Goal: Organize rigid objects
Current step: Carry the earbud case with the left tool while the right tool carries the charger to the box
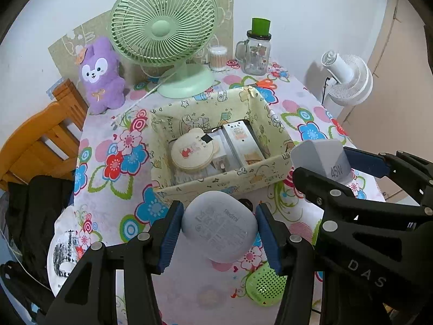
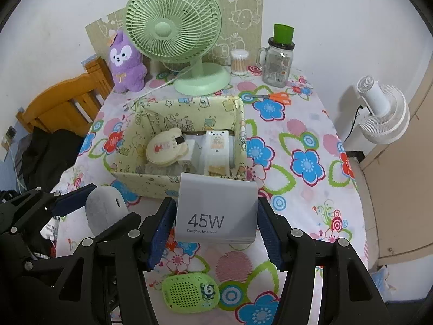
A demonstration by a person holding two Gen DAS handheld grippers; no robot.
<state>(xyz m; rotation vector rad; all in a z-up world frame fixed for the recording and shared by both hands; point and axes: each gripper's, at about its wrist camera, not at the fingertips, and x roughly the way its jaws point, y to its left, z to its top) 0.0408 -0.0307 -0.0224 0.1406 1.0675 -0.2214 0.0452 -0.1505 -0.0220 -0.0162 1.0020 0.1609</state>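
The left gripper [image 1: 217,233] has its jaws squeezed on a smooth, round pale-grey plastic earbud case [image 1: 219,228]. The right gripper [image 2: 215,227] has its jaws squeezed on a boxy white 45W plug charger [image 2: 216,212]. Both are held up just in front of the yellow cloth box with cartoon drawings [image 2: 151,180] on the flowery counter [image 2: 305,124]. The round case looks slippery and could pop out. The two grippers are near each other and might bump. The box already looks crowded, so a dropped thing could bounce off the round cream bear-shaped case [image 2: 166,147].
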